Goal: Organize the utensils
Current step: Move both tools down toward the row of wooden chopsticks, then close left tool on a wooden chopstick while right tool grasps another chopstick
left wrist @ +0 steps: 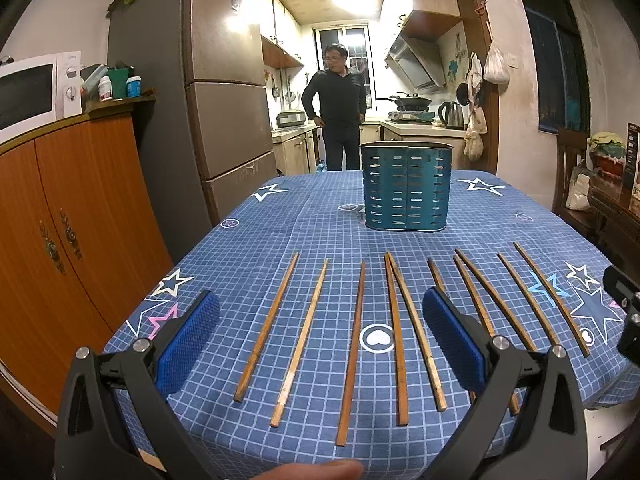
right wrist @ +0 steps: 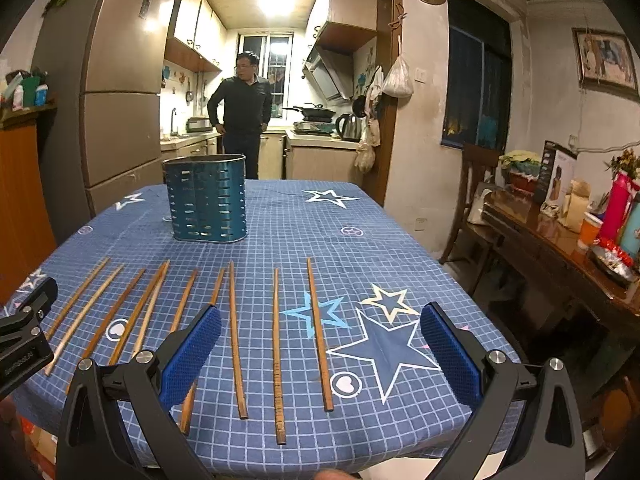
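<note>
Several wooden chopsticks point(left wrist: 353, 344) lie side by side in a row across the blue checked tablecloth point(left wrist: 280, 240), pointing away from me. Behind them stands an empty teal slotted utensil holder point(left wrist: 407, 186), upright. My left gripper point(left wrist: 320, 304) hovers open above the near ends of the left and middle chopsticks, nothing between its blue pads point(left wrist: 188, 344). In the right wrist view the same chopsticks point(right wrist: 277, 352) and holder point(right wrist: 206, 198) appear. My right gripper point(right wrist: 320, 320) is open over the rightmost chopsticks, holding nothing.
A person point(left wrist: 338, 106) stands in the kitchen doorway beyond the table's far end. An orange cabinet point(left wrist: 60, 240) and fridge point(left wrist: 224, 92) flank the left. A wooden side table point(right wrist: 560, 240) with cups and bottles and a chair point(right wrist: 476, 196) stand to the right.
</note>
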### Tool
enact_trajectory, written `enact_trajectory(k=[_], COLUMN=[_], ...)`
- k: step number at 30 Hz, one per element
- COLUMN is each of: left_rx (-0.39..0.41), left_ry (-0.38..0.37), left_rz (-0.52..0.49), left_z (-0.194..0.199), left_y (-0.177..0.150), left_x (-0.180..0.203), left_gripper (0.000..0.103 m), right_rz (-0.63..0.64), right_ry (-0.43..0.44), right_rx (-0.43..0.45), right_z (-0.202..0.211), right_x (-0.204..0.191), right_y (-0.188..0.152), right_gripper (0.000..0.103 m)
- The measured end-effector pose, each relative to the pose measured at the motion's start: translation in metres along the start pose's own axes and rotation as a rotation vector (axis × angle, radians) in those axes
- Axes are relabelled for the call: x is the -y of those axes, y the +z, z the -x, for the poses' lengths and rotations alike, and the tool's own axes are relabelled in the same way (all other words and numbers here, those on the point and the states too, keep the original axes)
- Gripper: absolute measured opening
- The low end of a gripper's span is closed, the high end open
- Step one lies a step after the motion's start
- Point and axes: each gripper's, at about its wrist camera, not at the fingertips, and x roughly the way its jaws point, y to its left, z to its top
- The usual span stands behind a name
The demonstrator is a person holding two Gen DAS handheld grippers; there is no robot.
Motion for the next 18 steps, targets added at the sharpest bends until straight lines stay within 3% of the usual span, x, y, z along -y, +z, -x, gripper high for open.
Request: enact_trajectory(k=[5,13,15,18], left_rx=[-0.022,-0.091,-0.083,-0.158], left_ry=[-0.081,-0.083,-0.115,-0.13], left_rz=[0.025,0.044,0.03,-0.052], left_z=[-0.008,-0.024,-0.021,-0.018], left_y=[0.007,-0.008,-0.017,-0.024], left_x=[-0.031,-0.103,-0.113,-0.118], left_gripper=[0.098,0.098,0.098,0.095], right_rz=[0.0,0.025,0.023,0.018], right_ry=[-0.025,-0.055,-0.051,-0.028], right_rx=[0.004,-0.066,-0.099,-0.142], right_z=[-0.003,-0.016,-0.022,-0.028], right_x=[0.019,0.056,0.064,0.071], right_y=[-0.001,-0.018,-0.023,-0.031], right_gripper=[0.1,0.1,0.1,0.1])
